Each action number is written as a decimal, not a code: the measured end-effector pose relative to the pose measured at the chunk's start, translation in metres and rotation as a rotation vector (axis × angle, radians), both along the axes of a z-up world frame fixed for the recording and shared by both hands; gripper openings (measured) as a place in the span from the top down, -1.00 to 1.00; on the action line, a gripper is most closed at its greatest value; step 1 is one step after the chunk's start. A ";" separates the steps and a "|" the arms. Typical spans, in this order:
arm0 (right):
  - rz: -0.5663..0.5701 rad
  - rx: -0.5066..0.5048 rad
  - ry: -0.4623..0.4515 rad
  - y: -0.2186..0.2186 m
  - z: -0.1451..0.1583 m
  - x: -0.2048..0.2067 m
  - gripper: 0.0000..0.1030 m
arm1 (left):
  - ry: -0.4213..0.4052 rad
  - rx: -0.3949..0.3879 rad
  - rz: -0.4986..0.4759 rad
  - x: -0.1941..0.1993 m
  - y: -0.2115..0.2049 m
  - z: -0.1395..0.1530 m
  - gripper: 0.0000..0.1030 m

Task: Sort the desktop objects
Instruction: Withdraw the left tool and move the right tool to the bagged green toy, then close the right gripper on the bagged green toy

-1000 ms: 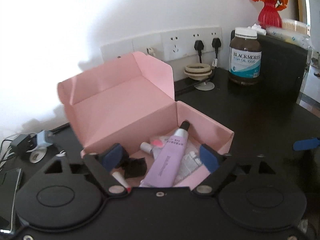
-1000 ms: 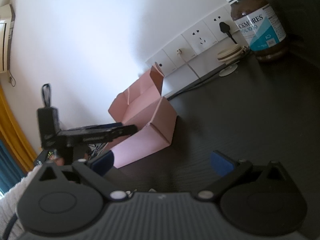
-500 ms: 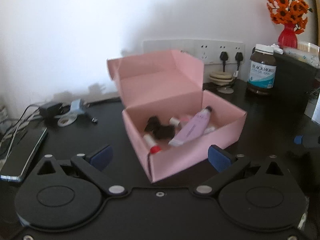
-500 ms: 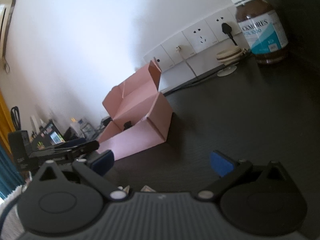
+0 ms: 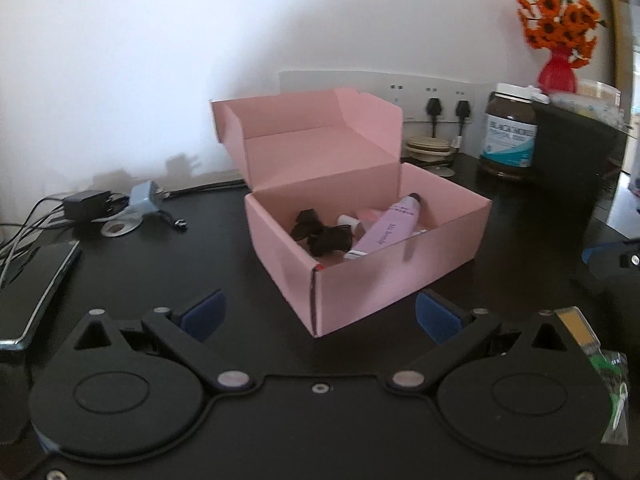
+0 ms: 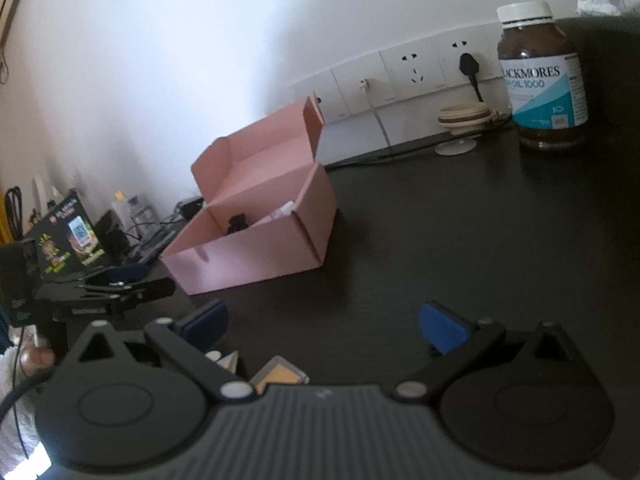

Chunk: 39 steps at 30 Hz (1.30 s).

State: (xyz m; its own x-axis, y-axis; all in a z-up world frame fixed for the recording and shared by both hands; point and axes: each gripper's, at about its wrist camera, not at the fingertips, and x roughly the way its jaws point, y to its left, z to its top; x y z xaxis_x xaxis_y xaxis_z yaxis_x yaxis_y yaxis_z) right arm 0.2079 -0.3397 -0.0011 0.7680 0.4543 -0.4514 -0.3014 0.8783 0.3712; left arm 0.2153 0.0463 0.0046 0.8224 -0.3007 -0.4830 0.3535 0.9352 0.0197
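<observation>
A pink cardboard box (image 5: 400, 272) stands on the dark desk with its lid up. Inside lie a purple tube (image 5: 388, 232), a black hair clip (image 5: 320, 236), a small pink-and-white bottle (image 5: 354, 221) and a red-tipped stick (image 5: 318, 267) at the near corner. My left gripper (image 5: 320, 316) is open just short of the box's near corner, holding nothing. In the right wrist view the box (image 6: 256, 256) sits further off to the left. My right gripper (image 6: 324, 322) is open over bare desk. Small orange packets (image 6: 280, 374) lie just under it.
A fish oil bottle (image 6: 544, 80) stands at the back right by the wall sockets (image 6: 412, 72). A phone (image 5: 36, 280), chargers and cables (image 5: 88, 206) lie left of the box. A red vase with orange flowers (image 5: 558, 72) tops a black cabinet (image 5: 572, 152). Packets (image 5: 576, 330) lie at the near right.
My left gripper has drawn back out of the box and its jaws have widened; the box now stands whole in front of the fingers. The right view has rolled and shifted a little.
</observation>
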 end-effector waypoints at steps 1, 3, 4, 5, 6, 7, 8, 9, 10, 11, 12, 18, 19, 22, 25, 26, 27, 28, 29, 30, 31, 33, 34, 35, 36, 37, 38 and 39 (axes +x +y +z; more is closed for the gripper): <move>-0.008 -0.006 -0.001 0.000 0.000 -0.001 -0.99 | -0.003 -0.006 -0.016 -0.001 0.001 0.000 -1.00; -0.015 -0.023 -0.005 0.002 0.001 -0.005 -0.99 | -0.002 -0.047 -0.043 -0.001 0.007 0.000 -1.00; -0.014 -0.039 -0.002 0.003 0.002 -0.007 -0.99 | 0.002 -0.071 -0.055 0.000 0.010 0.000 -1.00; -0.012 -0.057 0.002 0.005 0.002 -0.009 -0.99 | 0.010 -0.087 -0.058 0.000 0.011 0.000 -1.00; -0.003 -0.078 0.002 0.007 0.003 -0.012 -0.99 | 0.017 -0.102 -0.060 0.001 0.013 -0.001 -1.00; 0.008 -0.099 0.002 0.010 0.003 -0.015 -0.99 | 0.020 -0.104 -0.063 0.001 0.013 -0.001 -1.00; 0.018 -0.115 -0.003 0.012 0.004 -0.018 -0.99 | 0.016 -0.098 -0.066 0.000 0.012 -0.001 -1.00; 0.029 -0.130 -0.008 0.015 0.005 -0.022 -0.99 | 0.006 -0.090 -0.069 -0.002 0.010 -0.001 -1.00; 0.039 -0.142 -0.012 0.017 0.005 -0.025 -0.99 | -0.004 -0.082 -0.070 -0.004 0.008 0.000 -1.00; 0.049 -0.151 -0.016 0.019 0.006 -0.029 -0.99 | -0.014 -0.077 -0.072 -0.006 0.007 0.000 -1.00; 0.057 -0.156 -0.019 0.021 0.006 -0.031 -0.99 | -0.022 -0.070 -0.078 -0.008 0.005 0.000 -1.00; 0.107 -0.187 -0.021 0.037 0.010 -0.041 -0.99 | -0.048 -0.045 -0.073 -0.012 0.001 0.000 -1.00; 0.121 -0.199 -0.026 0.041 0.011 -0.043 -0.99 | -0.047 -0.047 -0.070 -0.012 0.002 0.000 -1.00; 0.215 -0.263 -0.051 0.060 0.015 -0.052 -0.98 | -0.035 -0.056 -0.070 -0.010 0.004 0.000 -1.00; 0.301 -0.333 -0.081 0.078 0.017 -0.062 -0.94 | -0.029 -0.055 -0.073 -0.009 0.004 -0.001 -1.00; 0.319 -0.351 -0.090 0.083 0.017 -0.065 -0.86 | -0.030 -0.053 -0.074 -0.009 0.003 -0.001 -1.00; 0.335 -0.367 -0.099 0.087 0.017 -0.068 -0.83 | -0.032 -0.052 -0.076 -0.009 0.003 -0.001 -1.00; 0.352 -0.384 -0.107 0.092 0.016 -0.072 -0.79 | -0.034 -0.050 -0.076 -0.010 0.003 -0.001 -1.00; 0.363 -0.390 -0.108 0.095 0.016 -0.074 -0.77 | -0.036 -0.048 -0.076 -0.010 0.003 -0.001 -1.00; 0.373 -0.395 -0.108 0.097 0.015 -0.075 -0.76 | -0.037 -0.045 -0.077 -0.010 0.003 -0.001 -1.00; 0.381 -0.397 -0.105 0.098 0.014 -0.076 -0.72 | -0.038 -0.043 -0.077 -0.011 0.002 -0.001 -1.00; 0.392 -0.408 -0.094 0.101 0.011 -0.076 -0.62 | -0.041 -0.041 -0.077 -0.011 0.002 -0.001 -1.00; 0.394 -0.413 -0.084 0.102 0.010 -0.076 -0.55 | -0.043 -0.040 -0.075 -0.011 0.002 -0.001 -1.00; 0.395 -0.418 -0.077 0.103 0.008 -0.075 -0.50 | -0.043 -0.040 -0.074 -0.011 0.002 -0.001 -1.00; 0.396 -0.423 -0.071 0.104 0.006 -0.074 -0.46 | -0.044 -0.040 -0.073 -0.012 0.002 0.000 -1.00; 0.396 -0.426 -0.067 0.104 0.005 -0.073 -0.39 | -0.044 -0.041 -0.071 -0.012 0.002 0.000 -1.00; 0.395 -0.431 -0.065 0.105 0.004 -0.072 -0.34 | -0.044 -0.041 -0.069 -0.012 0.002 0.000 -1.00; 0.395 -0.436 -0.062 0.106 0.003 -0.071 -0.33 | -0.044 -0.042 -0.068 -0.011 0.002 0.000 -1.00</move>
State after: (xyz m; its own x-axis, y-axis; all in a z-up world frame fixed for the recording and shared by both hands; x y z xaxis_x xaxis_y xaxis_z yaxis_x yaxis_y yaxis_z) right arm 0.1364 -0.2337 0.0017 0.6095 0.4936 -0.6204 -0.6459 0.7629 -0.0275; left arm 0.2038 0.0483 0.0042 0.8194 -0.3761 -0.4326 0.4162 0.9092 -0.0021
